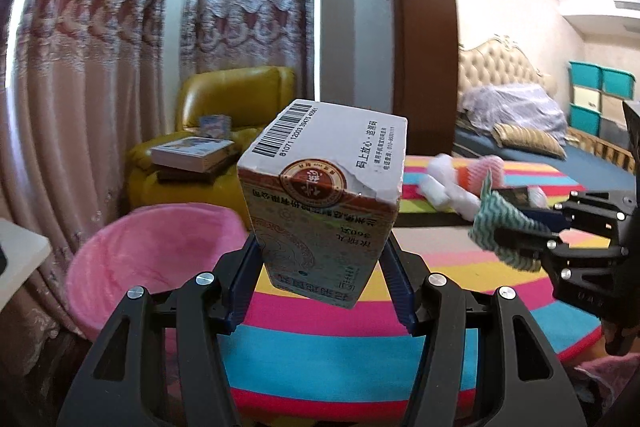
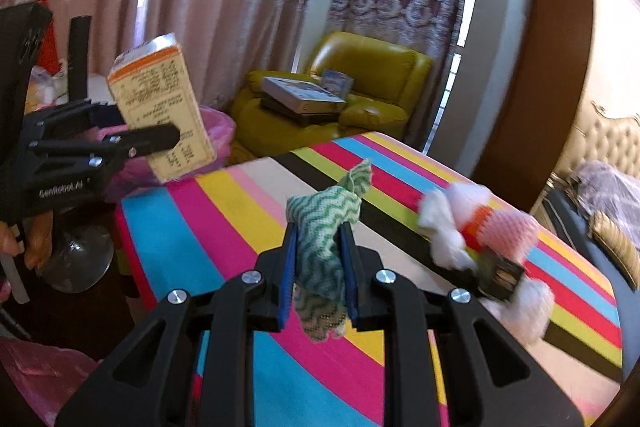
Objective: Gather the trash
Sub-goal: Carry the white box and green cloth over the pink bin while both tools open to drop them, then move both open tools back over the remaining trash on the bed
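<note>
While clamped on a carton, left hand-held gripper (image 1: 320, 247): fingers spread wide to the carton's width, blue pads pressed on both side faces.
Carton (image 1: 320, 195): printed cardboard box, barcode end up and torn along one edge, tilted, lifted off the tabletop, just beside the bin's rim in the left wrist view.
Right hand-held gripper (image 2: 318, 259): nearly closed, pinching a rag between the blue pads.
Rag (image 2: 326, 227): green-and-white zigzag cloth, bunched, sticking out above and below the fingers, held above the tabletop.
Tabletop (image 2: 224, 223): covered in bright stripes of pink, blue, yellow, black.
Bin (image 1: 152, 251): lined with a pink bag, standing off the tabletop's edge, below and left of the carton.
Remaining trash (image 2: 480, 231): pile of white foam pieces, pink foam netting and a small dark box, lying on the tabletop to the right of the rag, well apart from the bin.
Background: yellow armchair (image 2: 360, 87) with books on it, in front of curtains.
</note>
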Demonstrator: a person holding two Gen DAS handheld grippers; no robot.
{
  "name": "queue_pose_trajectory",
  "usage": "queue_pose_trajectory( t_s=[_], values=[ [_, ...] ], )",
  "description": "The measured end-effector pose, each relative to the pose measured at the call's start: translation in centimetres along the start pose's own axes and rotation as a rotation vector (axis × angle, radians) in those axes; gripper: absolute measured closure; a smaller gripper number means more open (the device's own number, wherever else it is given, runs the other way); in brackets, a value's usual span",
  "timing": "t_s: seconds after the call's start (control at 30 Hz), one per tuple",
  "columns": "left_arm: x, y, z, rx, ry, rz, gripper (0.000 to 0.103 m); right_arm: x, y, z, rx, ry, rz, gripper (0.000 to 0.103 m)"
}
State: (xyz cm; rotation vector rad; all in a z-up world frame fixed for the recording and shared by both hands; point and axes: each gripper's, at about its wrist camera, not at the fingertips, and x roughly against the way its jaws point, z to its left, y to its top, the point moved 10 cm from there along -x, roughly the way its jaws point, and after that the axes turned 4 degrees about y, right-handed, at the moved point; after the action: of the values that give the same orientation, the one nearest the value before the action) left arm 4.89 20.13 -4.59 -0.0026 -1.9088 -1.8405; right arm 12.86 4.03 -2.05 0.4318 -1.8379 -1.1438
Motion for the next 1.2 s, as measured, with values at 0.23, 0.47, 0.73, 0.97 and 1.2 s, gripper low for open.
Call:
queue_pose_trajectory(
  t_s=[0.23,0.47,0.73,0.97,1.2],
  values=[
    [0.9,0.6,6.2,0.039,0.112,-0.014,0.049,-2.9,3.3,4.4,0.061,0.093,0.0,0.082],
    [0.1,0.1,12.5,0.072,0.214,0.011,0.048,-6.1,7.7,7.9,0.088,0.174,-0.016,0.082],
    [-1.8,-1.4,18.0,0.109,0.291,0.065,0.048,-10.4,13.1,11.9,0.097,0.244,-0.028,0.081],
    [-3.8,-2.9,20.3,0.131,0.315,0.119,0.047,-14.3,16.8,14.4,0.087,0.288,-0.039,0.064],
    [-3.3,-3.8,21.2,0.147,0.372,0.12,0.012,-13.3,17.1,11.5,-0.001,0.295,-0.101,0.033]
  ],
)
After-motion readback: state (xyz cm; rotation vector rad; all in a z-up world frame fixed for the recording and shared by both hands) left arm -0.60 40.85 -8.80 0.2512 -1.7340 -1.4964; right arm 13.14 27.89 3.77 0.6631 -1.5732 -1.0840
